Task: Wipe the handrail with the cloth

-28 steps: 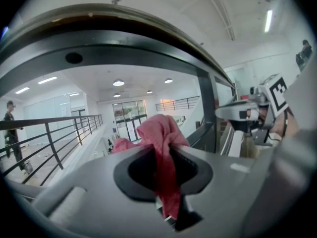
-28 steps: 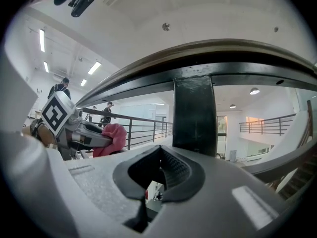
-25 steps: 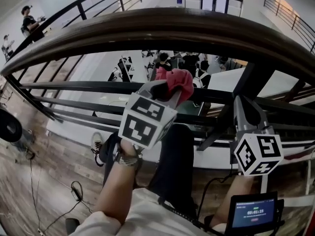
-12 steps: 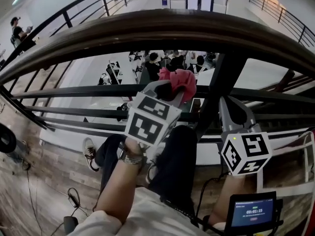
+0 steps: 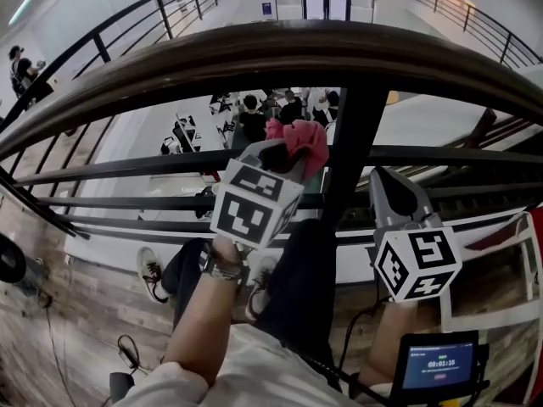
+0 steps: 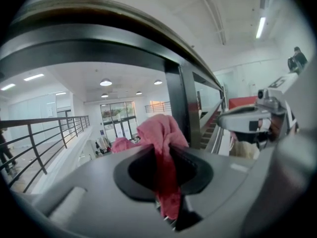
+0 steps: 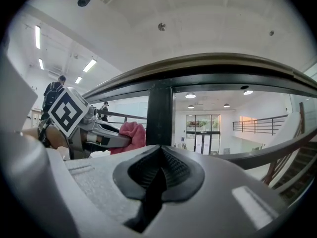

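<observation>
The left gripper (image 5: 284, 155) and right gripper (image 5: 386, 181) are grey, with black-and-white cubes (image 5: 252, 209) (image 5: 417, 264) behind the jaws. The person wears a white top (image 5: 242, 370).

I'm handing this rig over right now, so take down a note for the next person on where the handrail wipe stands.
Left tool: shut on the pink cloth.
Right tool: shut, empty, right of the black post.
The cloth is held below the wooden handrail, not touching it.
Done: cloth is in the tool.
Left: raise it onto the rail and wipe along.
</observation>
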### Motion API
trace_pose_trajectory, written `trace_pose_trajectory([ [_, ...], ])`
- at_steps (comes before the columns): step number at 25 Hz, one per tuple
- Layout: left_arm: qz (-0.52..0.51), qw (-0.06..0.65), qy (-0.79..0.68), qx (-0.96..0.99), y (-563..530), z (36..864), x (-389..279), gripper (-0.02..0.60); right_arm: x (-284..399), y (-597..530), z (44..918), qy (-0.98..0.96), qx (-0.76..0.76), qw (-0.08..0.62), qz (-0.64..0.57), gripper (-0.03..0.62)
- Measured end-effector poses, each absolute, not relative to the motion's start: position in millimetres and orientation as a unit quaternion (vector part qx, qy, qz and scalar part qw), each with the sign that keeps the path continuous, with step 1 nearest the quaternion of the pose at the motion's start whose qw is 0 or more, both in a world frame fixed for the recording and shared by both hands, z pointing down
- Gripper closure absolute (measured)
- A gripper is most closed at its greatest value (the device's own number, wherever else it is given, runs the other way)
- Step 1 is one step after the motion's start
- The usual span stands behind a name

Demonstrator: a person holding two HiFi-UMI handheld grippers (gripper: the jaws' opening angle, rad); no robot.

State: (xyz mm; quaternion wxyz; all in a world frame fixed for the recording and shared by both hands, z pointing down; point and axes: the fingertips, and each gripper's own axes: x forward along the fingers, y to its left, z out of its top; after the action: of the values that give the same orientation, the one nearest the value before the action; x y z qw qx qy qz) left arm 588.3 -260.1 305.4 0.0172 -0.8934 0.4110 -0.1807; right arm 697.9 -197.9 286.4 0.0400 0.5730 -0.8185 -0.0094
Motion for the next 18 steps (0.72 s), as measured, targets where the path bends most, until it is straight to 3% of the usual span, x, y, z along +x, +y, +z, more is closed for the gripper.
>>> trace_pose_trajectory([
  [12,-0.172,0.017,0.371,-0.913,-249,305,627,0.509,684,-196,286,-0.833,0.552,0.043,-0.009,0.591],
  [18,-0.155,0.056,0.379,-0.911,-246,303,631,0.509,692,-197,285,-0.830,0.557,0.041,-0.006,0.591],
])
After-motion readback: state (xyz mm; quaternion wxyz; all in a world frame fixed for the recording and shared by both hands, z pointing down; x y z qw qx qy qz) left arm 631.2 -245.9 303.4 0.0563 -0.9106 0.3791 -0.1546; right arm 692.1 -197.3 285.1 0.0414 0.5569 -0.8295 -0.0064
